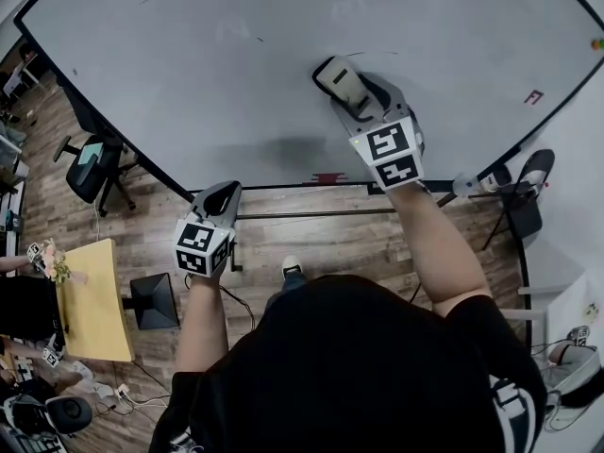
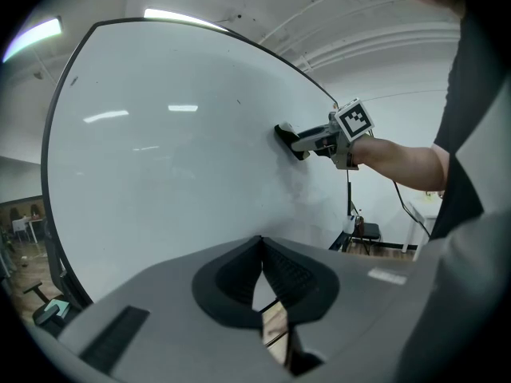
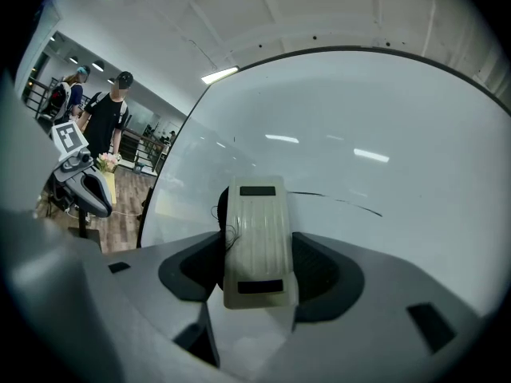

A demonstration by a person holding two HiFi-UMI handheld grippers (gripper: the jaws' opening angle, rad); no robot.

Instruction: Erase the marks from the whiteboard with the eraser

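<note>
**Right tongs** (image 3: 259, 266): clamped on the eraser (image 3: 255, 214), your pads on its two long sides, its pale ribbed back toward you.

**Eraser, location:** held up at the whiteboard (image 1: 189, 74), right of the board's middle. In the left gripper view its dark felt end appears to meet the surface.

**Left tongs** (image 2: 259, 278): clenched with nothing between them, held low by the board's bottom edge, well apart from the work.

**Marks remaining:** a thin dark line (image 3: 343, 201) just right of the eraser, and a small red mark (image 1: 533, 96) near the board's right edge.

**Step in hand (judged):** the wiping pass, partly done.

**Next move calls for:** sweep the eraser across the dark line with the felt flat and firmly pressed, then reach over for the red mark.
</note>
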